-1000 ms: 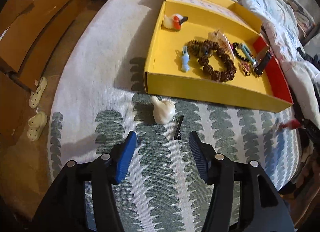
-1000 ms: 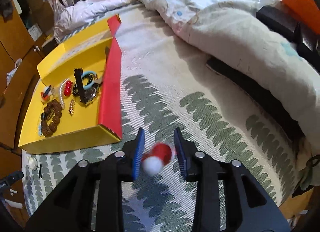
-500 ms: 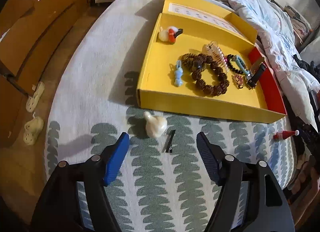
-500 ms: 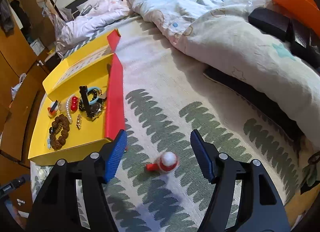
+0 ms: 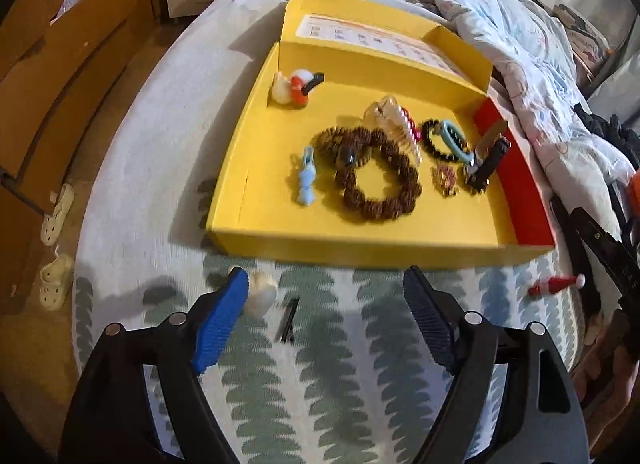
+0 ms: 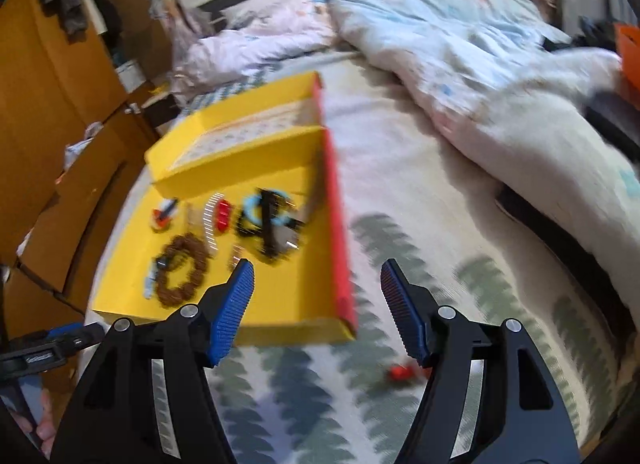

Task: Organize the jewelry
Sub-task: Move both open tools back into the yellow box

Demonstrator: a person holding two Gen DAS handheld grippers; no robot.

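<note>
A yellow tray [image 5: 360, 250] [image 6: 280, 328] with a red side lies on the patterned bedspread, holding a brown bead bracelet [image 5: 376, 180] [image 6: 182, 274], a blue clip [image 5: 306, 180], a black bead ring [image 5: 436, 140], a pearl comb and other pieces. My left gripper [image 5: 326, 316] hovers over the bedspread in front of the tray, its jaws opening with nothing held; a black hairpin [image 5: 289, 319] lies between them and a white shell-like piece [image 5: 262, 296] sits beside the left finger. My right gripper [image 6: 316, 312] is open and empty; a red-and-white piece [image 6: 402, 373] [image 5: 554, 285] lies by its right finger.
A crumpled duvet [image 6: 460, 64] covers the bed's far and right side. Wooden drawers [image 5: 48, 76] and pale shoes [image 5: 56, 280] on the floor are to the left. A hand holding the other gripper [image 6: 44, 352] shows at the lower left of the right wrist view.
The right gripper let go of the red-and-white piece, which now lies on the bedspread, then rose and swung towards the tray. The left gripper widened and moved closer to the tray.
</note>
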